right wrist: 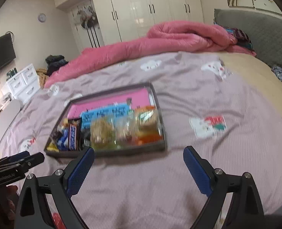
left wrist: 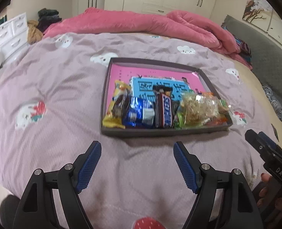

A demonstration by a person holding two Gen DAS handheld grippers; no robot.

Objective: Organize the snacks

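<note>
Viewing from the left wrist camera: left gripper (left wrist: 137, 164) hovers over the mauve bedspread (left wrist: 55, 99), jaws apart, nothing between them. Just beyond it sits the dark shallow tray (left wrist: 160, 132), near wall facing the grippers.

Snacks, left to right along the tray's near wall: yellow packet (left wrist: 113, 121), blue foil packet (left wrist: 136, 112), dark chocolate bar (left wrist: 164, 112) standing on edge, then clear bags of pale crispy snacks (left wrist: 200, 110) filling the near right corner. Far half of the tray shows only its pink and blue printed lining (left wrist: 156, 78).

Right gripper (right wrist: 139, 167) hangs near the tray's near right corner, jaws likewise wide and empty. No loose snack shows on the bedspread in either view.

Judgement: sorting looks nearly or wholly finished; the step in hand reads as clearing away or checking. If a packet needs straightening, come in over the near wall from above, pinch a sealed end and not the body of the crispy bags, and keep the tray from sliding on the soft bedding.

Surroundings: white drawer unit (left wrist: 9, 32) far left, rolled pink duvet (left wrist: 150, 24) across the far side, grey headboard (left wrist: 264, 43) at right. Nothing stands between grippers and tray; right wrist view is motion-blurred.
</note>
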